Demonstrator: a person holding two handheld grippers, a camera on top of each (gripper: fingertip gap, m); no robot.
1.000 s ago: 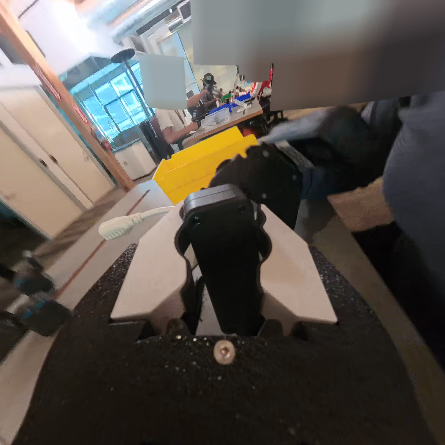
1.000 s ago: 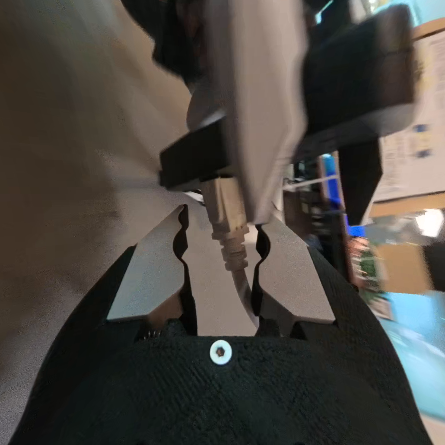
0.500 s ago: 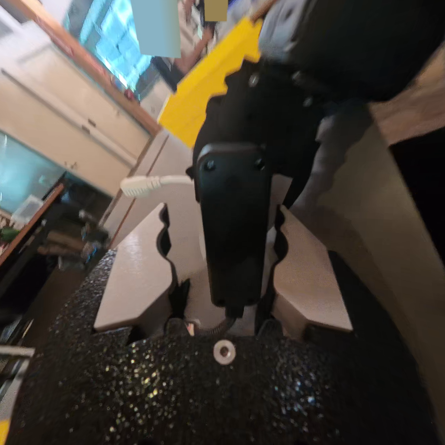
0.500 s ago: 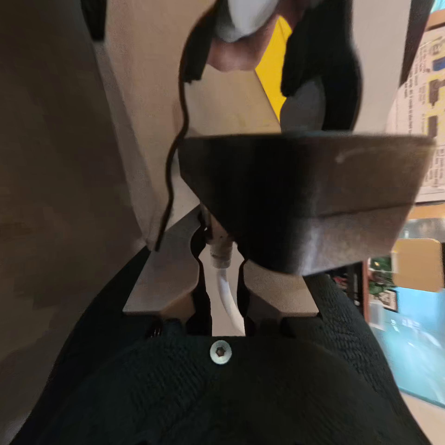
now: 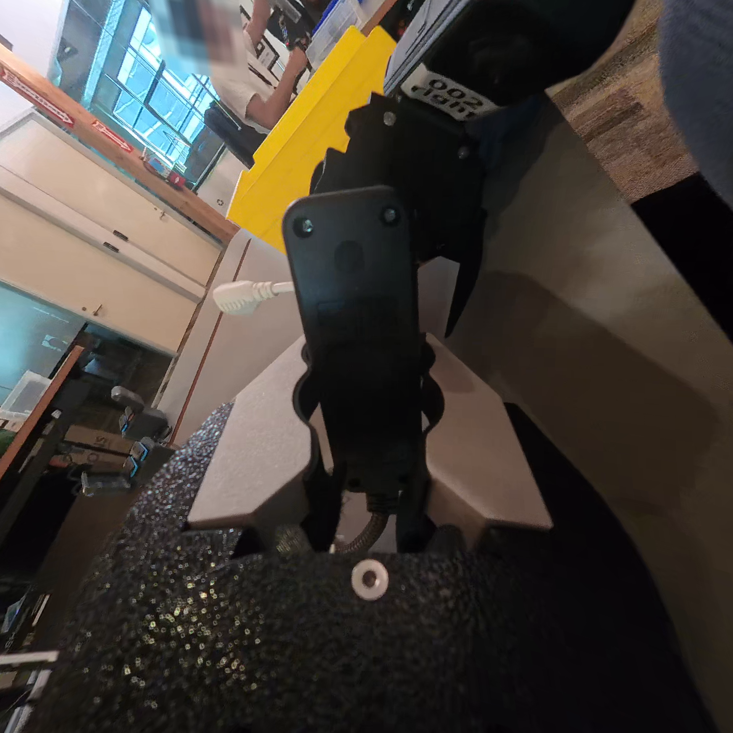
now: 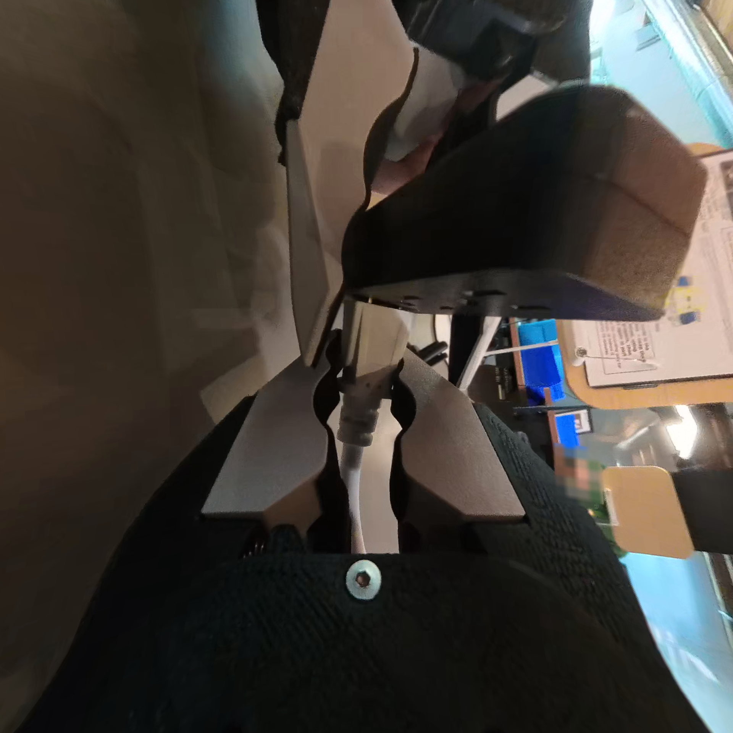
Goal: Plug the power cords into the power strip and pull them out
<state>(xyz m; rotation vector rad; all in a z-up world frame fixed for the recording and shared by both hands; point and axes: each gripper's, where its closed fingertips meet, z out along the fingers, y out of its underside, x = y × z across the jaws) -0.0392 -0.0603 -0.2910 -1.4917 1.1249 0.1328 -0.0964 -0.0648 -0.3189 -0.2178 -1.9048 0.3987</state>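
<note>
My left gripper (image 5: 365, 349) is shut on the black power strip (image 5: 349, 269) and holds it up, its screwed back facing the camera and its braided cord (image 5: 363, 539) running down between the fingers. In the right wrist view, my right gripper (image 6: 363, 363) is shut on a white plug (image 6: 375, 349). The plug's front end meets the socket face of the power strip (image 6: 515, 222); how deep it sits is hidden. The right gripper's black body (image 5: 404, 158) shows behind the strip. A second white plug (image 5: 238, 297) lies on the table.
A yellow bin (image 5: 317, 131) stands on the beige table (image 5: 575, 357) behind the grippers. A person sits at a far desk (image 5: 254, 91). A board with papers (image 6: 654, 349) shows to the right of the strip. The table edge runs along the right. One gripper's finger ends stand about 6 centimeters off the other's.
My right gripper has closed on the white plug, which it stood open around a second ago. My left gripper opened briefly and is shut on the strip again. Both views have tilted.
</note>
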